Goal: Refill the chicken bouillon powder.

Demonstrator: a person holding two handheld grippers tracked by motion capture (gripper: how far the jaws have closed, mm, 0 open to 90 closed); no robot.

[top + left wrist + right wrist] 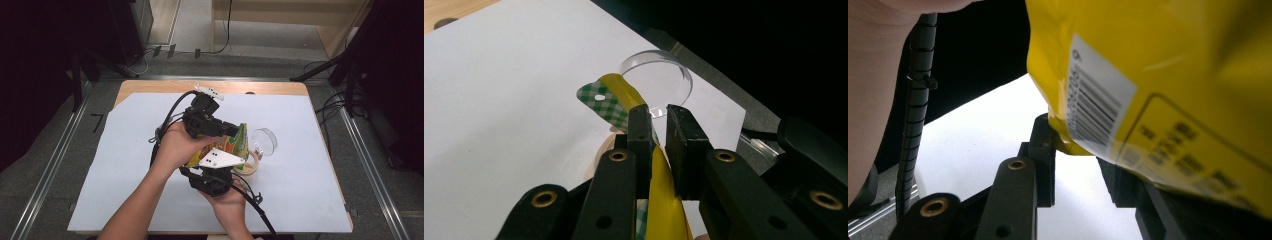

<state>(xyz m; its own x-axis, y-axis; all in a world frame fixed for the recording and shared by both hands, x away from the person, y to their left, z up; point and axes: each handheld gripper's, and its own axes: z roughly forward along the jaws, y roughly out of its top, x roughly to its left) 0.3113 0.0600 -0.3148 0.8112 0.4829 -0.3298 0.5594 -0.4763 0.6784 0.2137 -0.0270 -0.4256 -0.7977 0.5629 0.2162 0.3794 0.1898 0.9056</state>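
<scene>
Above the middle of the white-covered tabletop [125, 165], a yellow snack bag [235, 144] is held between both grippers. The left gripper [659, 131] has its fingers nearly closed, pinching the bag's checked top edge. The right gripper [1078, 150] has its fingers closed on the bag's lower corner. Just beside the bag, a clear round lid [265, 141] and a tape roll [250, 167] rest on the tabletop. The bag's contents cannot be seen.

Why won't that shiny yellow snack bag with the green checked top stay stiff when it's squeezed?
The shiny yellow snack bag is probably thin film: its edge bends between the left gripper. It looks glossy, so it may slip. The right gripper pinches its lower corner, which suggests it is light.
</scene>
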